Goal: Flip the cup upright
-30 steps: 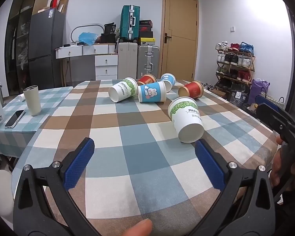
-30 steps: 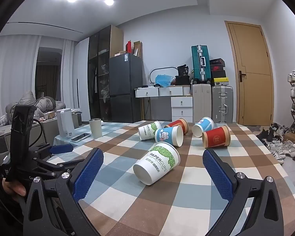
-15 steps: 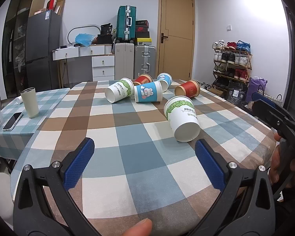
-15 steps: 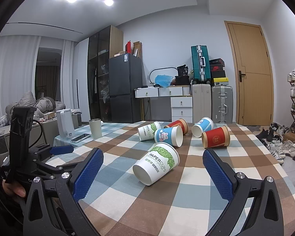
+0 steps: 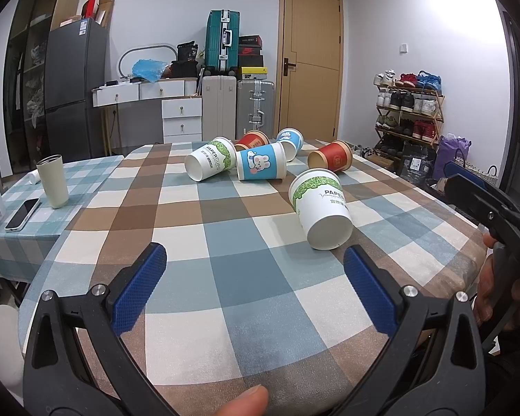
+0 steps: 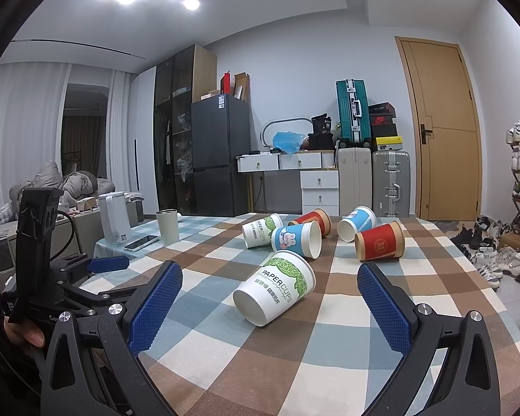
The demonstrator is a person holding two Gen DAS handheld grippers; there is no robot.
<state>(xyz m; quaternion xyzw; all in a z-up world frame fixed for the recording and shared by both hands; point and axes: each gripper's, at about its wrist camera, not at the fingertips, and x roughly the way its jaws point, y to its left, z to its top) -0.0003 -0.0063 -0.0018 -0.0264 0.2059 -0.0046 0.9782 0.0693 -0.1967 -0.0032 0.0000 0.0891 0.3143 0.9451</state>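
Several paper cups lie on their sides on the checked tablecloth (image 5: 225, 242). The nearest is a white and green cup (image 5: 320, 213), also in the right wrist view (image 6: 275, 287), its mouth toward the front edge. Behind it lie a blue rabbit cup (image 5: 261, 166), a second white and green cup (image 5: 208, 164), a red cup (image 5: 331, 161), a second red cup (image 5: 251, 139) and a second blue cup (image 5: 289, 140). My left gripper (image 5: 254, 272) is open and empty, short of the near cup. My right gripper (image 6: 268, 291) is open and empty, its jaws on either side of the near cup, apart from it.
A cream tumbler (image 5: 53, 181) stands upright at the left, with a phone (image 5: 22, 214) beside it and a white kettle (image 6: 114, 216) farther left. The table's right edge (image 5: 461, 228) is close to the right gripper's handle. Suitcases, drawers and a shoe rack stand beyond.
The left wrist view has tilted up a little, so the cups sit lower in it. The right wrist view is nearly the same. No cup has moved.
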